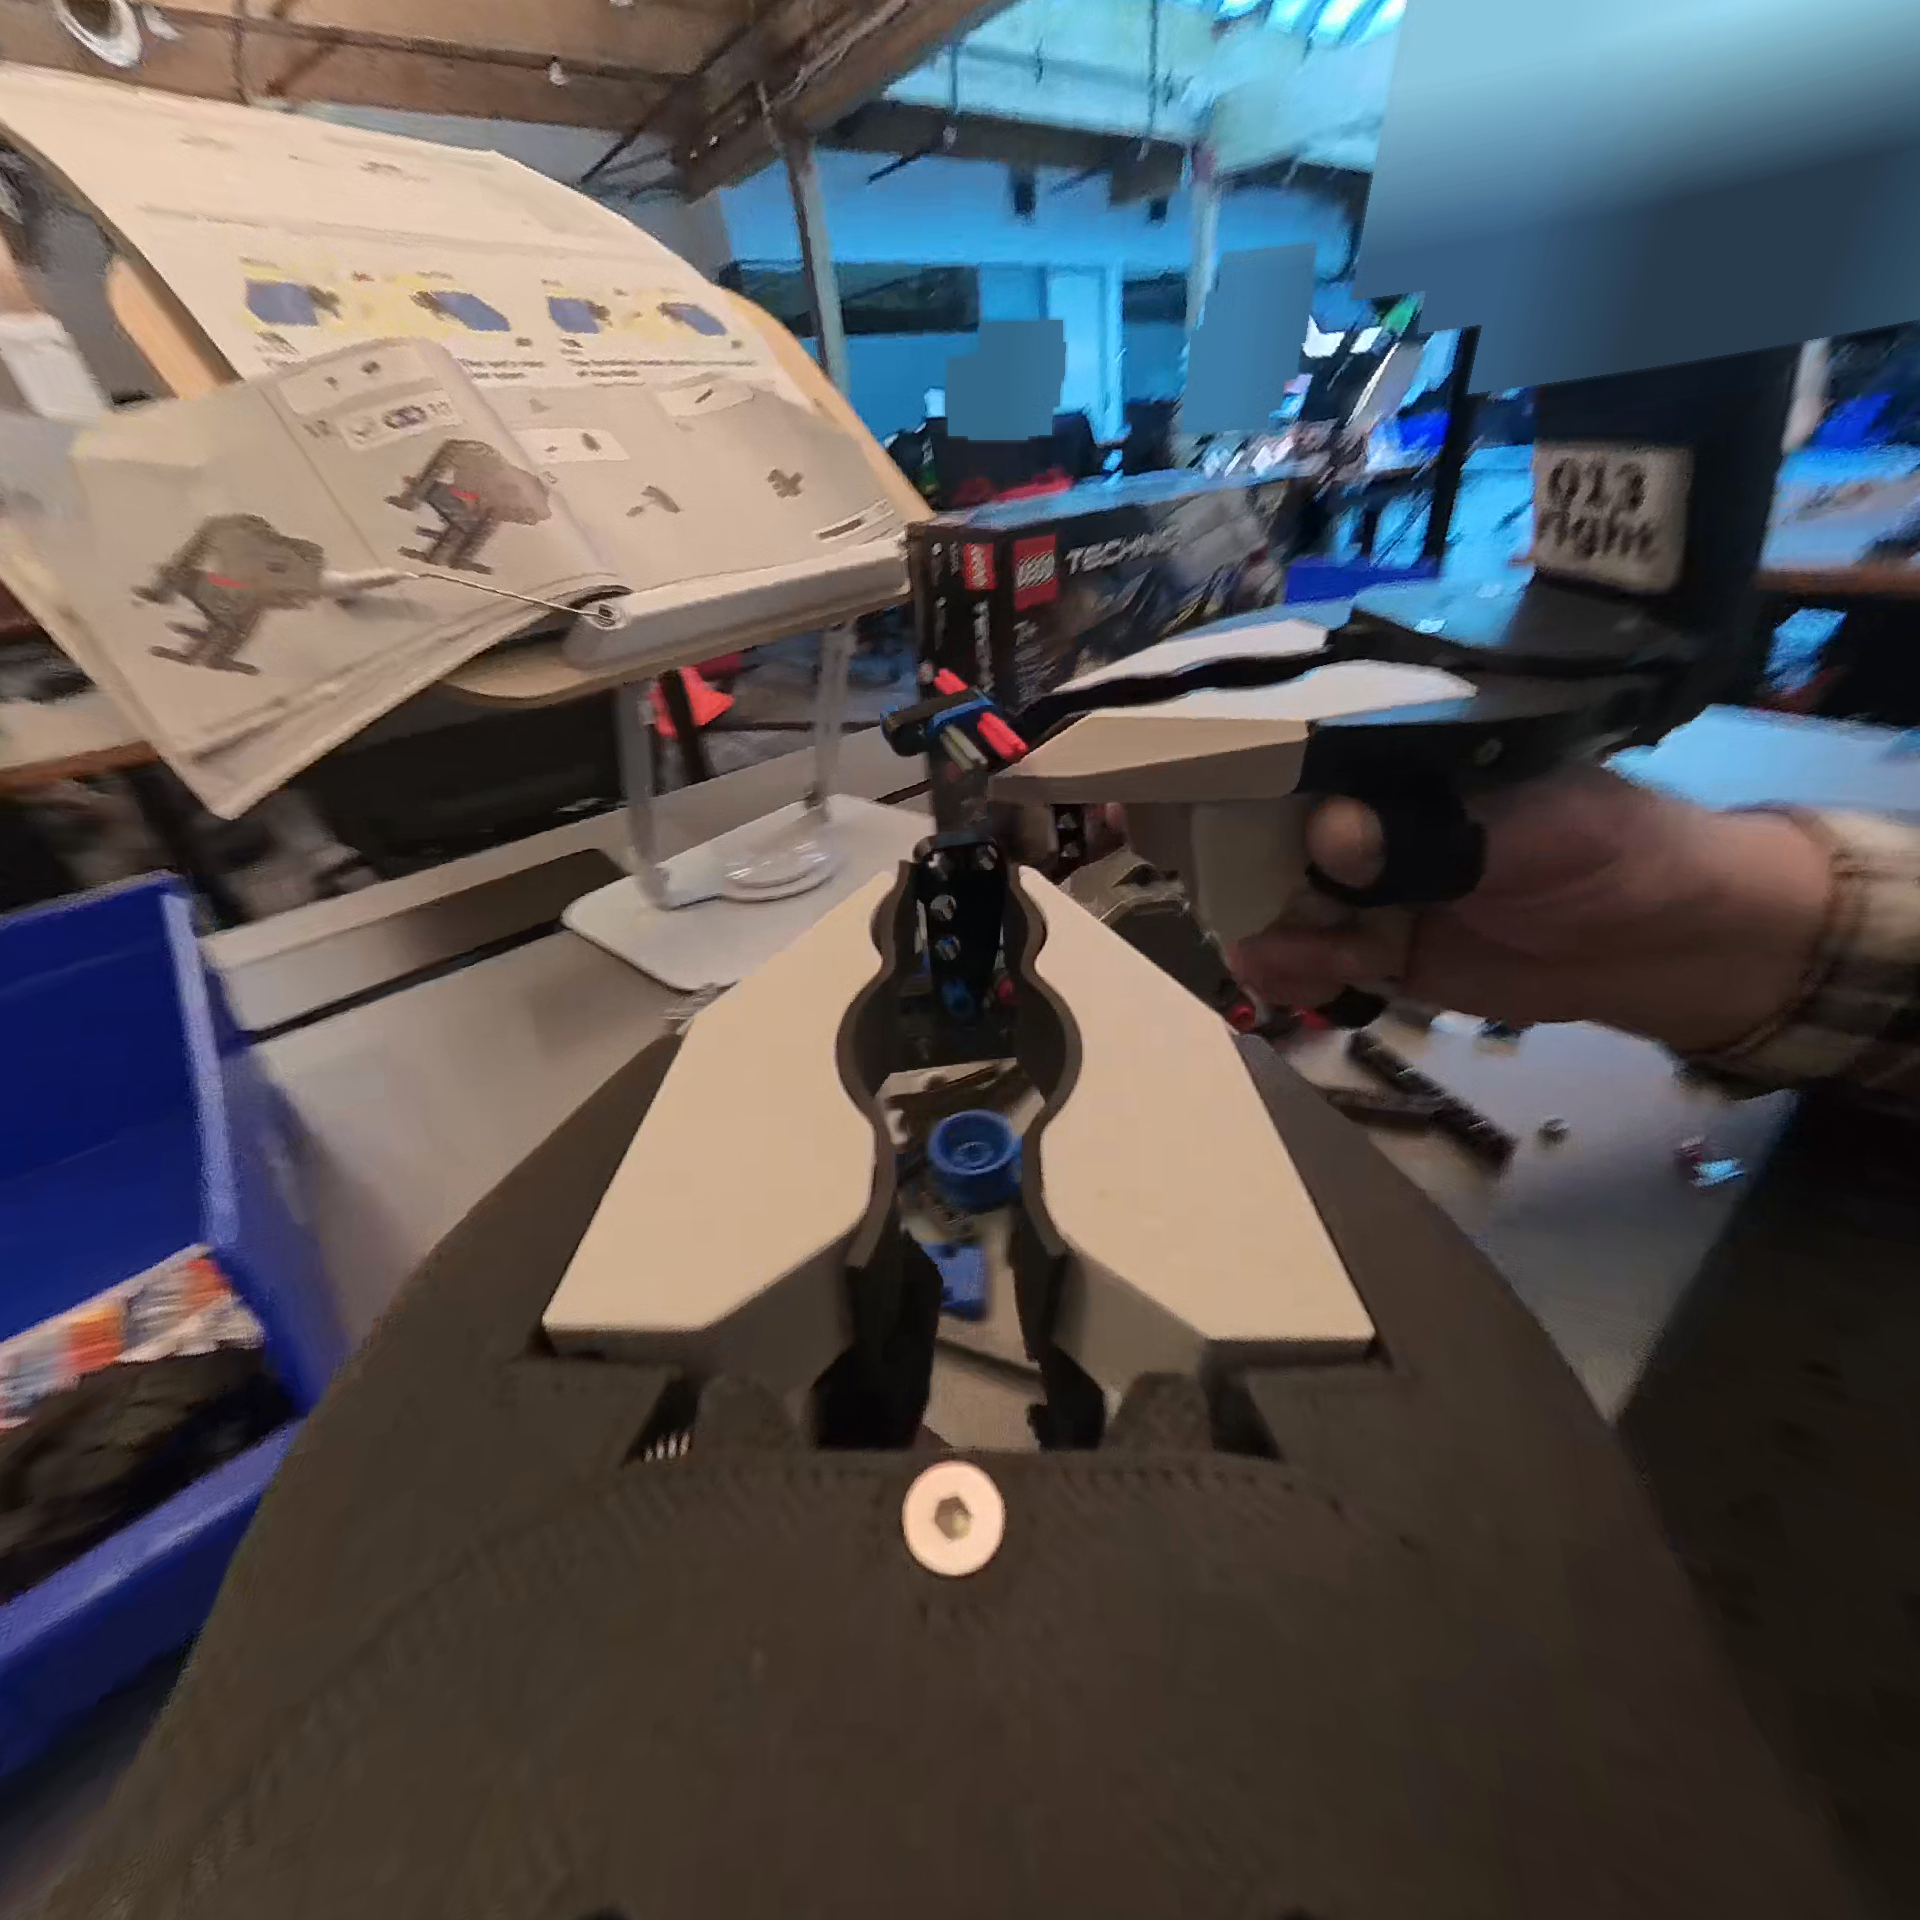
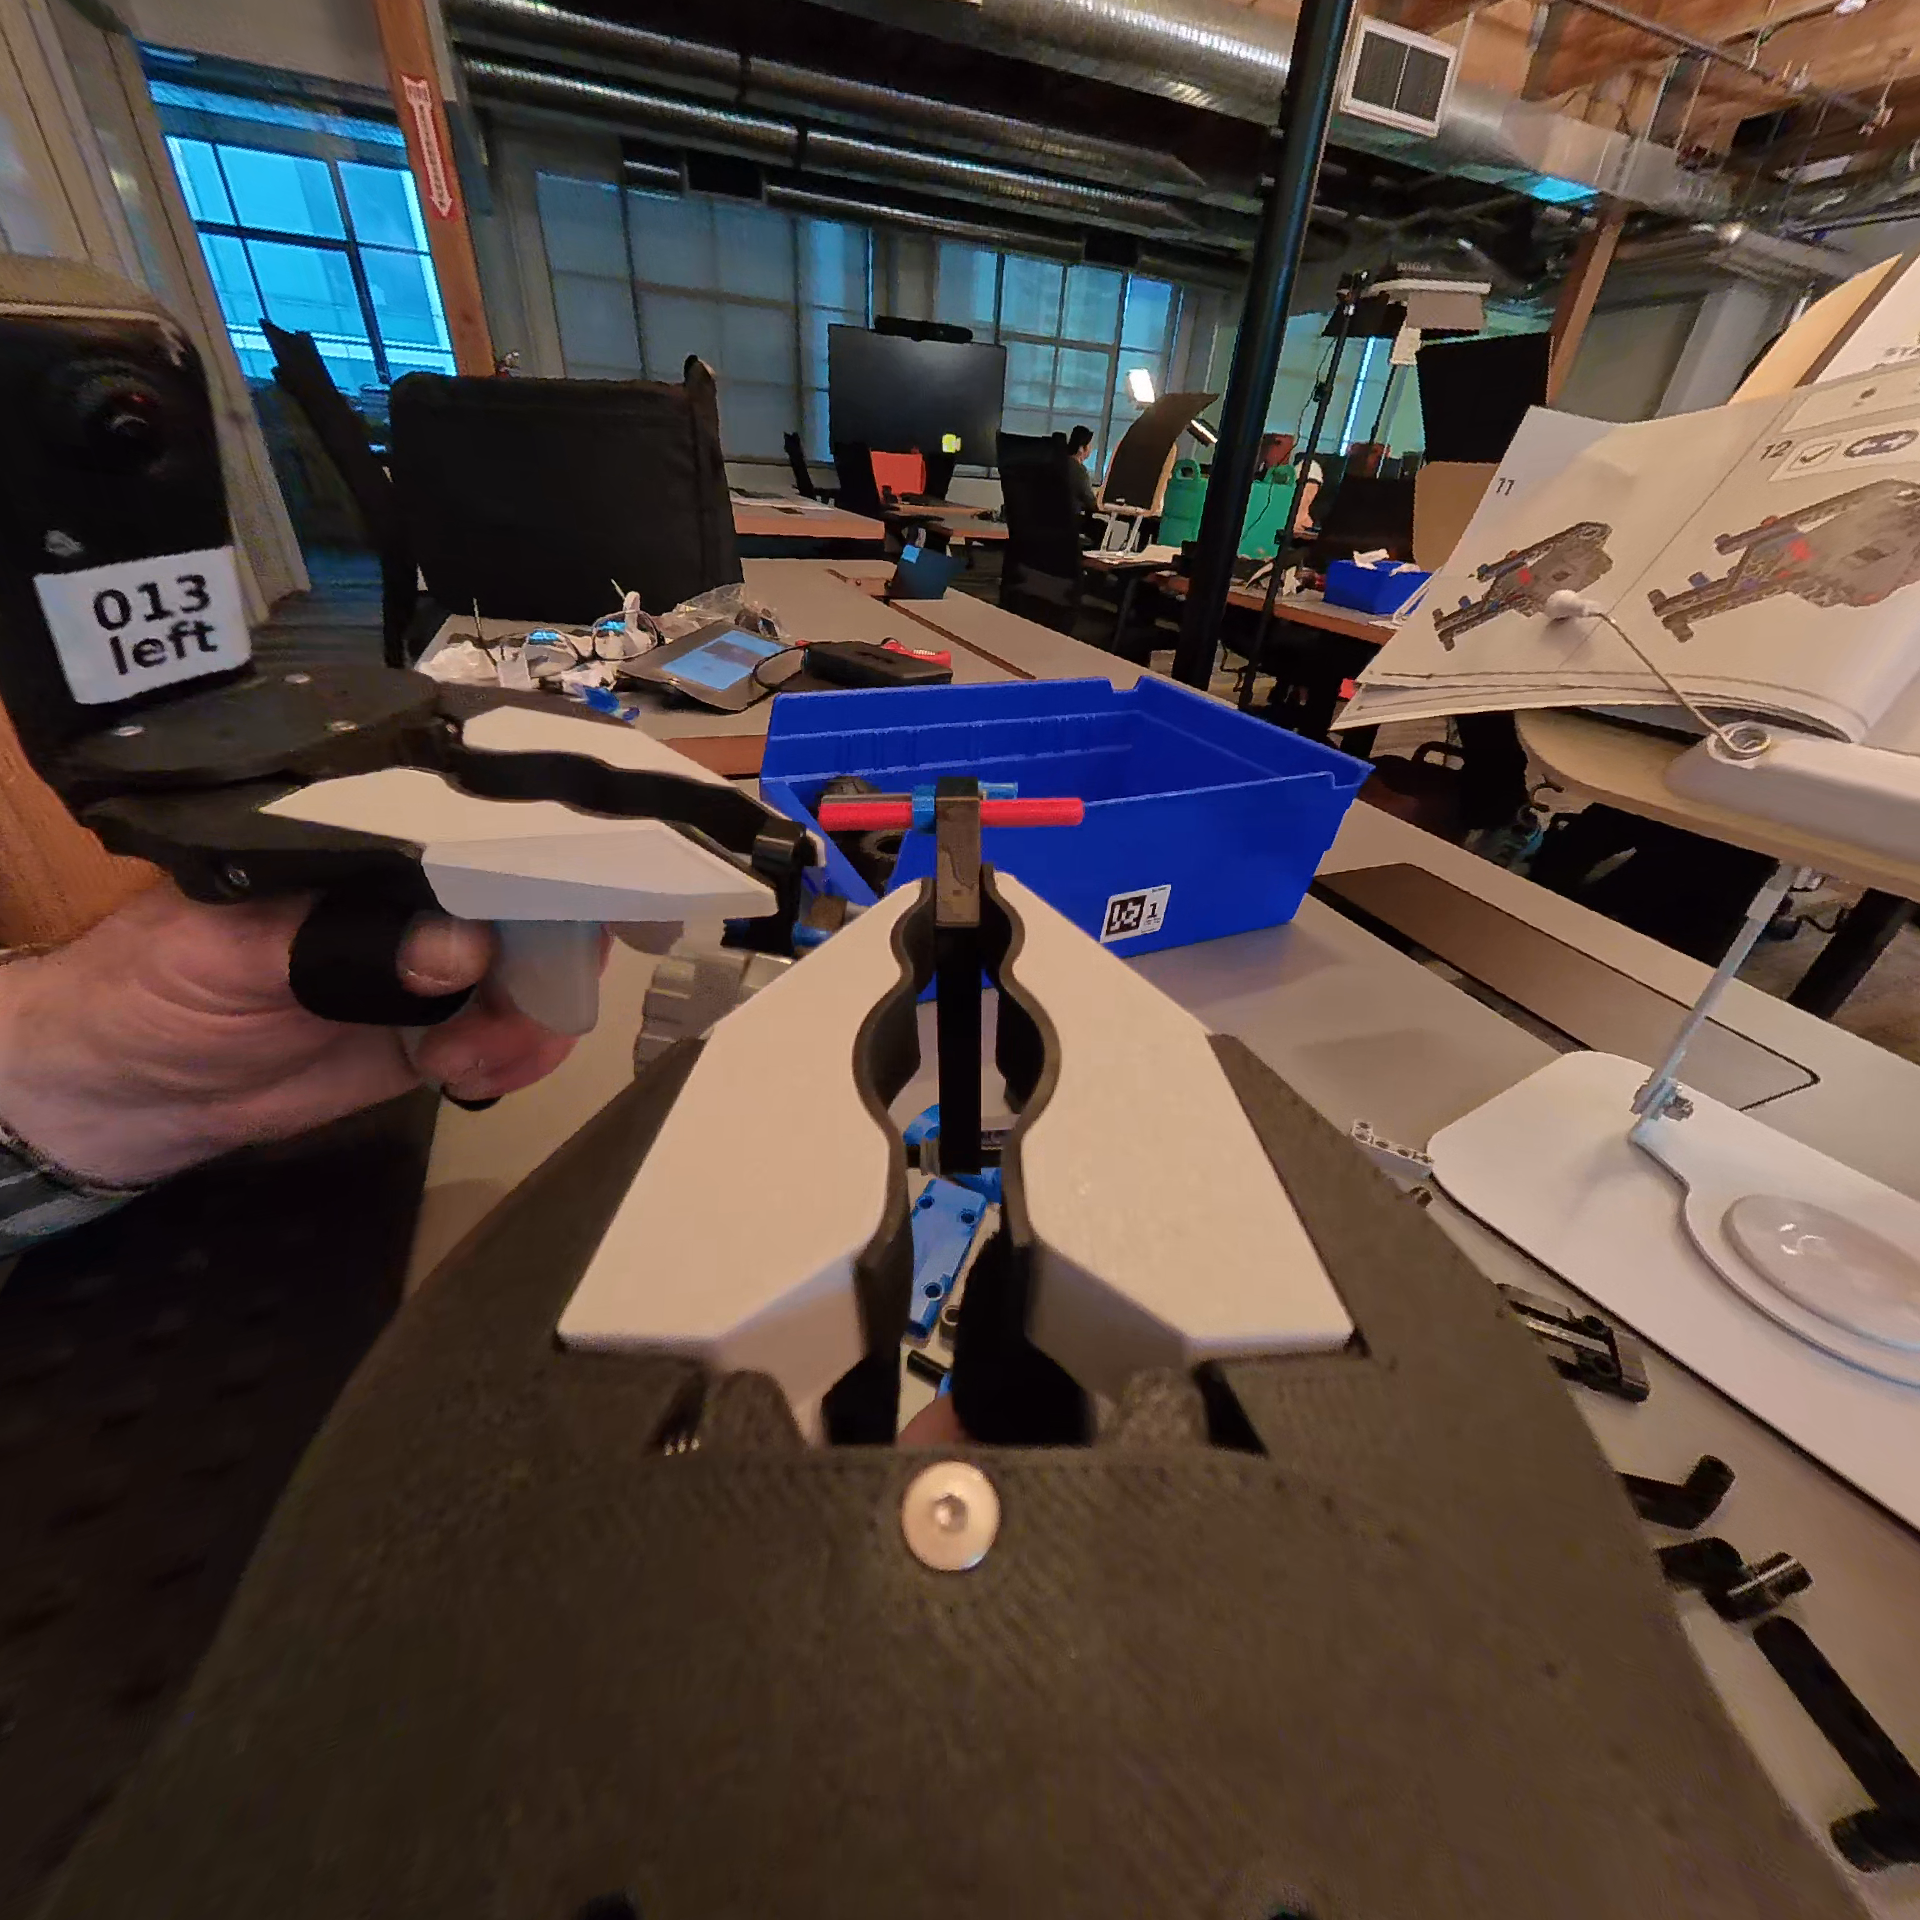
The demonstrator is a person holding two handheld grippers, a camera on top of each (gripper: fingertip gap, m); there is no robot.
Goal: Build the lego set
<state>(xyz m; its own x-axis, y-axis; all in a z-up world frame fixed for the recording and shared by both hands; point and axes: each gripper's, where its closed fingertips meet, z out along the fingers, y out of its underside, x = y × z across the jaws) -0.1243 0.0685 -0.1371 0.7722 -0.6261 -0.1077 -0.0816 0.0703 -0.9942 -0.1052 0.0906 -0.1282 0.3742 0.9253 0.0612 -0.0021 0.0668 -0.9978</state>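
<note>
A small lego assembly is held in the air between both grippers. In the left wrist view my left gripper (image 1: 961,883) is shut on its black holed beam (image 1: 958,914). Above that, a red axle with a blue connector (image 1: 956,727) sticks out by the tips of my right gripper (image 1: 997,777), which comes in from the right. In the right wrist view my right gripper (image 2: 956,896) is shut on an upright black beam (image 2: 956,997) with the red axle (image 2: 951,810) across its top. My left gripper (image 2: 784,873) closes on the assembly from the left.
A blue bin (image 1: 114,1091) (image 2: 1039,748) stands on the grey table. An open instruction booklet (image 1: 364,499) (image 2: 1662,582) rests on a white stand (image 2: 1538,1195). A lego box (image 1: 1101,582) sits behind. Loose black pieces (image 1: 1423,1101) (image 2: 1579,1340) and a blue wheel hub (image 1: 971,1153) lie below. The grippers are tip to tip, or close to it.
</note>
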